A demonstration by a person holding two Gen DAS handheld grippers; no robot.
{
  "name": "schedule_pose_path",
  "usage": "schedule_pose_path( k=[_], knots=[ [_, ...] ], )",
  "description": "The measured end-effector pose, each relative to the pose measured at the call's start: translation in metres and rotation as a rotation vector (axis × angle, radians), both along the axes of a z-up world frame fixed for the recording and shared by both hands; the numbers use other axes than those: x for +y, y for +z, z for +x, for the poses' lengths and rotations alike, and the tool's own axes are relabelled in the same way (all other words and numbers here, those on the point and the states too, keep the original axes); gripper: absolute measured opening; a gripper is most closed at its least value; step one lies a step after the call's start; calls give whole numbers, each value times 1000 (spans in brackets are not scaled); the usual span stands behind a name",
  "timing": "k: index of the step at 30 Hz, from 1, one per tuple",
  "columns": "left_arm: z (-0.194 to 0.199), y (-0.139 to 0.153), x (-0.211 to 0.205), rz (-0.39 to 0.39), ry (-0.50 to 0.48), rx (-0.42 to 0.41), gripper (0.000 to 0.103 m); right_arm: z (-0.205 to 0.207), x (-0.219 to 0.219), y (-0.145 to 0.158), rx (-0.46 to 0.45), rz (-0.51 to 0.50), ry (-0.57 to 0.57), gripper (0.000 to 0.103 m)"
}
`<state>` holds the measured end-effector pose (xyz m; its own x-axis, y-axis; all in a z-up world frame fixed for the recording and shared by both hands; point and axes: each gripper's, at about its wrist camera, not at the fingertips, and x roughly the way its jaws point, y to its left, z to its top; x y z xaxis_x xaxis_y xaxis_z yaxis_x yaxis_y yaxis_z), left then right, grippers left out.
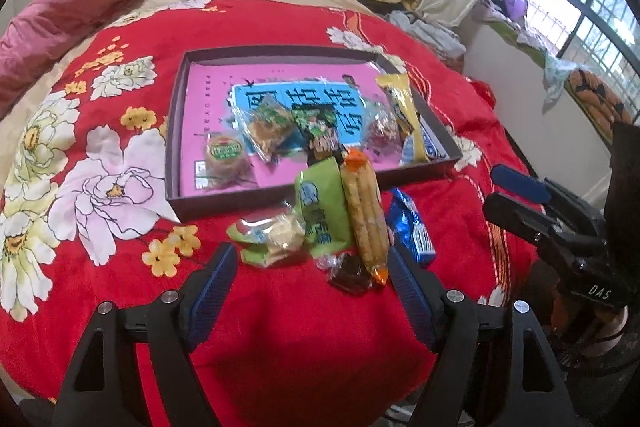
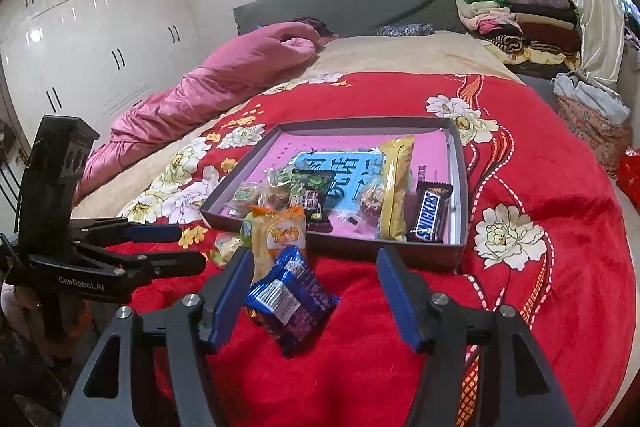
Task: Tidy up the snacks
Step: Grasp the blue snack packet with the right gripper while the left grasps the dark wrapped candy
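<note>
We hold both grippers spread and empty over the red flowered blanket [image 1: 280, 339]. The left gripper [image 1: 312, 267] has its blue pads either side of a small heap of loose snacks, touching none of them; the right gripper [image 2: 316, 267] stands open around the crinkled blue foil packet [image 2: 290, 297], which lies nearer its left finger than its right.

The main risk, as we judge it, is a crowded grab. Between the left fingers the long orange-ended clear packet of biscuit sticks [image 1: 364, 223] overlaps the green plastic pouch [image 1: 320, 215], with a small dark wrapped sweet [image 1: 347, 273] just at the right fingertip and a clear-wrapped pale cake [image 1: 272, 237] by the left one. Closing here could pinch two wrappers at once or flick the sweet away. The foil packet looks slippery and puffed, so an off-centre squeeze may squirt it sideways. The soft blanket gives underneath, too.

The shallow dark cardboard box with a pink floor [image 2: 460, 187] lies just beyond both sets of fingertips, already holding several snacks, among them a brown chocolate bar [image 2: 430, 217] and a long yellow packet [image 2: 396, 187].
</note>
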<state>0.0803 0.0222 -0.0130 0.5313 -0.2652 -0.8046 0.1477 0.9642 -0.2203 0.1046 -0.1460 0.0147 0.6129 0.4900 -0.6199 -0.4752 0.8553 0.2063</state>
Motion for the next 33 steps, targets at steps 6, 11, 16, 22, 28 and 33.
schedule_pose_path(
  k=[6,11,16,22,28,33],
  knots=[
    [-8,-8,-15,1,-90,34,79,-7,3,-4,33,-18,28,70],
    [-12,-24,-27,34,-134,74,79,-11,4,-8,59,-31,38,70],
    [-13,-34,-37,76,-170,97,79,-14,3,-10,73,-34,45,71],
    [-14,-41,-42,93,-184,102,79,-18,4,-11,80,-46,60,73],
    [-12,-50,-42,96,-188,120,79,-15,12,-19,103,-81,79,75],
    [-8,-52,-39,89,-193,109,78,-8,18,-30,124,-128,91,75]
  ],
)
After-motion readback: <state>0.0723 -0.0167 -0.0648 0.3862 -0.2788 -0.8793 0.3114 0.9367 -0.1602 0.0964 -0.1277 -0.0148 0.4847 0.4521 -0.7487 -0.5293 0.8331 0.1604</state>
